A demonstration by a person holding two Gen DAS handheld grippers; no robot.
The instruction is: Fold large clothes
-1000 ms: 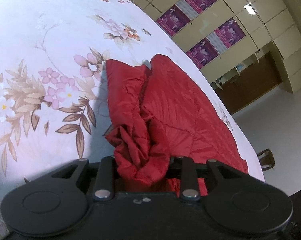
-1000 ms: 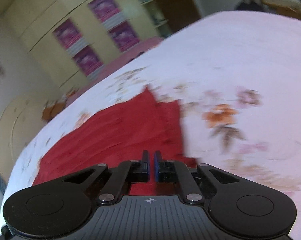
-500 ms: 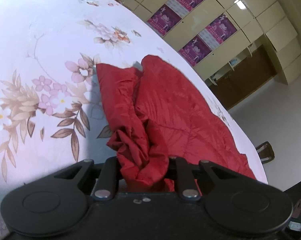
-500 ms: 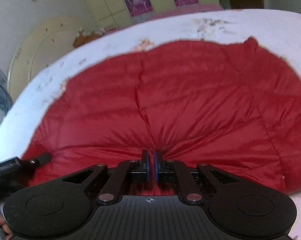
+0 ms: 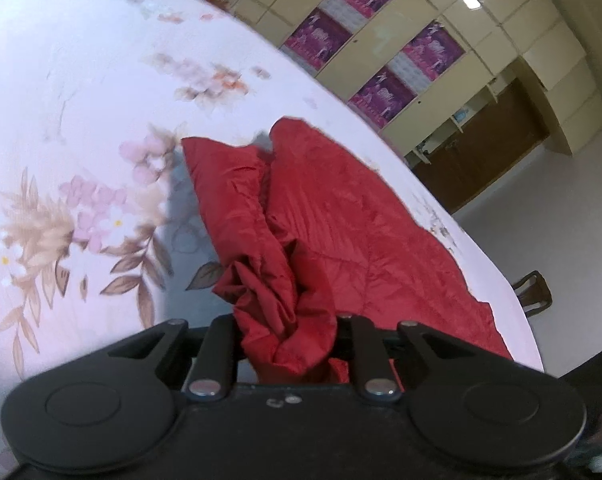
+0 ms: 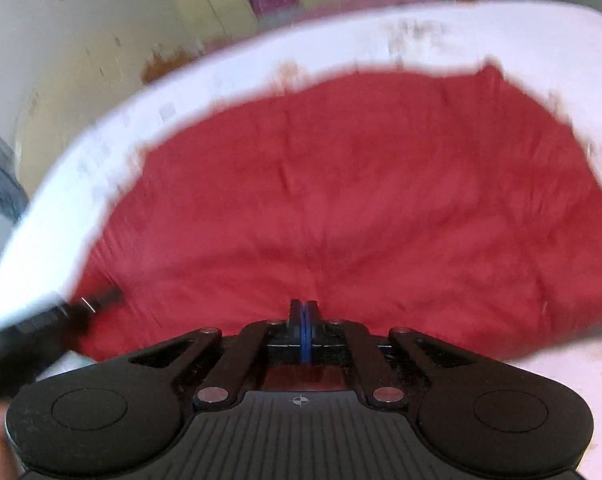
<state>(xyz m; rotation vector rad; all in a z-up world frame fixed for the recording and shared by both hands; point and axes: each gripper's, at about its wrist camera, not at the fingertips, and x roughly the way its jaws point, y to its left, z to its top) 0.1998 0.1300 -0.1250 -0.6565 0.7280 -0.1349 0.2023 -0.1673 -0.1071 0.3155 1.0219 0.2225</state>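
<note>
We clamp the red jacket (image 5: 341, 216) in the left gripper (image 5: 287, 340); our right gripper (image 6: 304, 320) pinches its hem, where thin fabric may slip.

A: How is the red garment (image 5: 333, 216) finished?
B: Quilted cloth with a slight sheen is seen, crumpled at 6 o'clock.
A: And the floral sheet (image 5: 81, 92)?
B: Matt printed cloth is shown. Glossy cabinet doors (image 5: 497, 12) are seen at 1 o'clock.
</note>
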